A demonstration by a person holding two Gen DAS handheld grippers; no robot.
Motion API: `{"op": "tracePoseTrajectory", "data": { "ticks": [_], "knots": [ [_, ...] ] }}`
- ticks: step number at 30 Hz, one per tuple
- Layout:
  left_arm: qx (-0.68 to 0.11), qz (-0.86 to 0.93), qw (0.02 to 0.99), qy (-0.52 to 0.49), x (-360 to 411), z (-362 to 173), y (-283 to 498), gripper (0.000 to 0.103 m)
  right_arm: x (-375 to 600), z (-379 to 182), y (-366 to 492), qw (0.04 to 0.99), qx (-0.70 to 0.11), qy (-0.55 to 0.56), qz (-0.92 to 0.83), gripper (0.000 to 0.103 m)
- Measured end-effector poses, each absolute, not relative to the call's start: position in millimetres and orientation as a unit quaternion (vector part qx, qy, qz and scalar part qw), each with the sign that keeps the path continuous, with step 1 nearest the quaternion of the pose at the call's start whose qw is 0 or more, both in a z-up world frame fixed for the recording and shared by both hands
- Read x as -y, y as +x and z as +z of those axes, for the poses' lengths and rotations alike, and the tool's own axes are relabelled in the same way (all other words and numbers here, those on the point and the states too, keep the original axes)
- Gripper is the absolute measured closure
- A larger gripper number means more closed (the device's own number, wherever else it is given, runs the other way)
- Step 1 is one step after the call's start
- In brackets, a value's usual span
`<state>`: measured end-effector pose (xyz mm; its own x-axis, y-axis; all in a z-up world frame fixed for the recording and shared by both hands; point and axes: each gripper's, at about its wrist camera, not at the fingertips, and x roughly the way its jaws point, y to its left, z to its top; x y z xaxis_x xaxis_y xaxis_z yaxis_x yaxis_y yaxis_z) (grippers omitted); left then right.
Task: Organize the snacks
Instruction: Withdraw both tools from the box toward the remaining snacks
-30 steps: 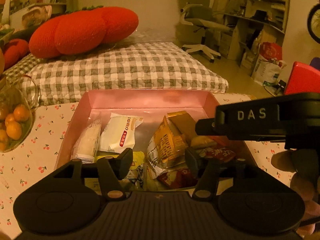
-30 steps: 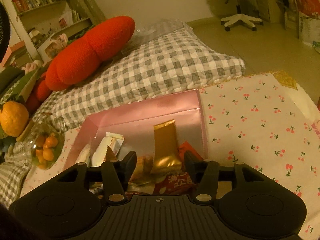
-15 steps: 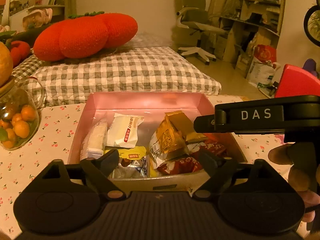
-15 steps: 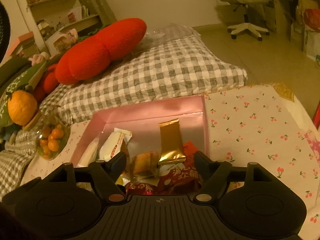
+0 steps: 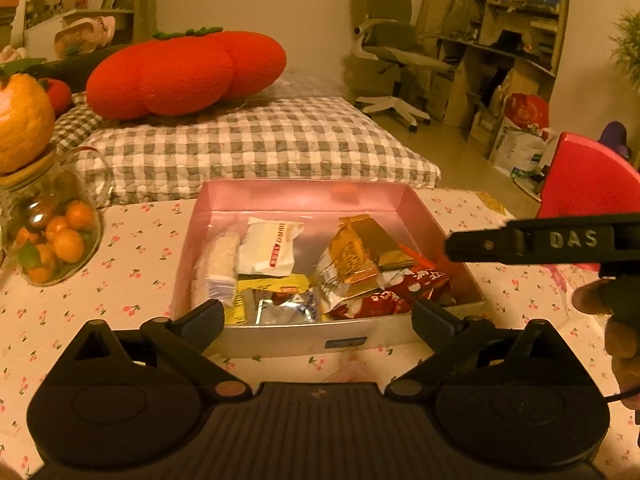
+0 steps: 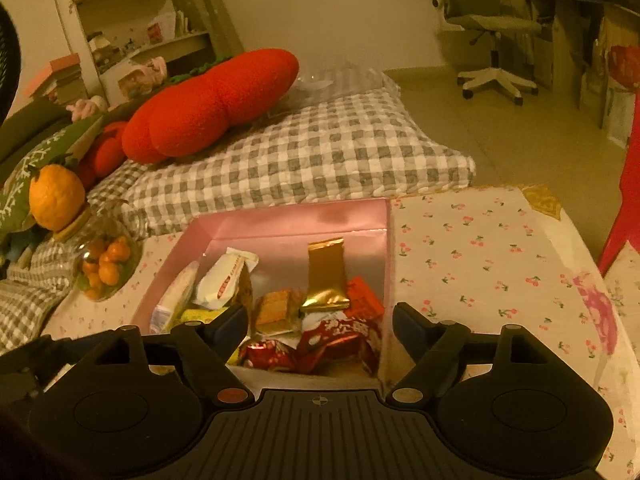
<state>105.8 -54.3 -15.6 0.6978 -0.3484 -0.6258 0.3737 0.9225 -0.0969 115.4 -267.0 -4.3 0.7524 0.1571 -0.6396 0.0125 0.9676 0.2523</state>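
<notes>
A pink box [image 5: 304, 196] sits on the cherry-print tablecloth and holds several snack packets: a white packet [image 5: 272, 248], a gold packet [image 5: 356, 252], a yellow packet [image 5: 272, 286] and red packets [image 5: 404, 292]. My left gripper [image 5: 318, 314] is open and empty, just before the box's near wall. My right gripper [image 6: 320, 322] is open and empty, above the box's near right corner. The box [image 6: 288, 228], the gold packet [image 6: 325, 276] and red packets [image 6: 344, 338] also show in the right wrist view. The right gripper's body, marked DAS [image 5: 560, 240], shows at the right of the left wrist view.
A glass jar of small oranges [image 5: 52, 236] stands left of the box, with a large orange [image 5: 24, 120] on its lid. A checked cushion [image 5: 256, 140] with a red plush [image 5: 184, 72] lies behind the table. A red chair back [image 5: 588, 176] stands at the right.
Both grippers have drawn back from the box and opened wider. The snacks stay in the box.
</notes>
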Motion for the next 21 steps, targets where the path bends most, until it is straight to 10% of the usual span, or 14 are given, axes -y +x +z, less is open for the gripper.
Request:
{"op": "tracePoseTrajectory", "data": {
  "ticks": [21],
  "knots": [
    [-0.328,-0.187,0.925,0.05,0.9,-18.3,74.4,0.001,264.4,-9.9,63.7,0.931,-0.355,0.053,0.072,0.022]
  ]
}}
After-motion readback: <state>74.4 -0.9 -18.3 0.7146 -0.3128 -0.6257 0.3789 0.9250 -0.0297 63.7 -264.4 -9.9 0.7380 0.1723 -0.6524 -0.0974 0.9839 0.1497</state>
